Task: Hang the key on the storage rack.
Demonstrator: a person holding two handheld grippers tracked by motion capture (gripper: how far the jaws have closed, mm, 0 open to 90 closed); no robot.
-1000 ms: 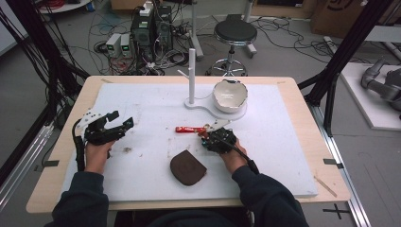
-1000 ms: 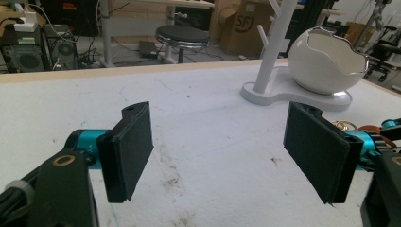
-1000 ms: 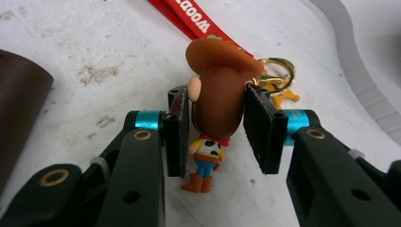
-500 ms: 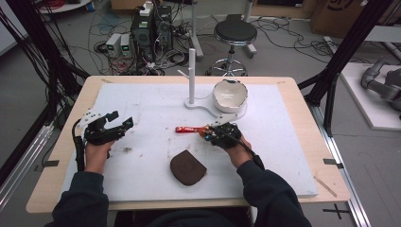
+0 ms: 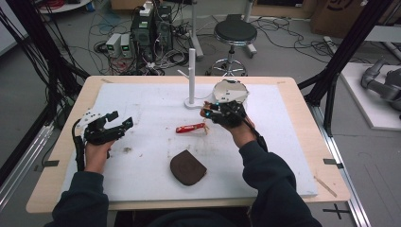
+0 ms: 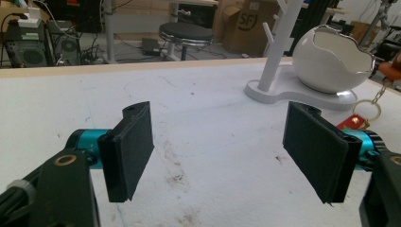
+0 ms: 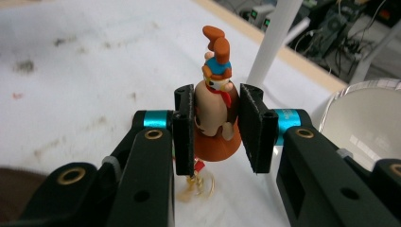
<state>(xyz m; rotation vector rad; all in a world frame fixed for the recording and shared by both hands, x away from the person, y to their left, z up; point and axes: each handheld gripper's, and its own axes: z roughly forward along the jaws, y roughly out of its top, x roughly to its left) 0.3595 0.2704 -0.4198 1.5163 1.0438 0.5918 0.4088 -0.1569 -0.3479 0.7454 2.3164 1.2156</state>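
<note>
My right gripper [image 7: 216, 101] is shut on a small rooster figurine [image 7: 213, 123] with an orange comb and base; its pads press both sides. A gold ring [image 7: 201, 184] hangs under it. From above, the right gripper [image 5: 211, 113] hovers above the mat beside the white bowl [image 5: 231, 91], and the figurine's chain runs down to a red tag [image 5: 189, 127] lying on the mat. My left gripper [image 5: 113, 126] rests at the left of the mat, open. Nothing lies between its black pads [image 6: 132, 146], and past them sit the bowl [image 6: 331, 61] and red tag [image 6: 352, 123].
A white peg stand [image 5: 191, 78] rises just left of the bowl at the back of the white mat [image 5: 142, 101]. A dark brown flat pad [image 5: 187, 168] lies near the front centre. Dirt marks dot the mat. The wooden table edge [image 5: 331, 161] frames it.
The right gripper has risen off the mat and shifted back towards the bowl with the figurine in it; the red tag trails on the mat. The left hand has stayed put.
</note>
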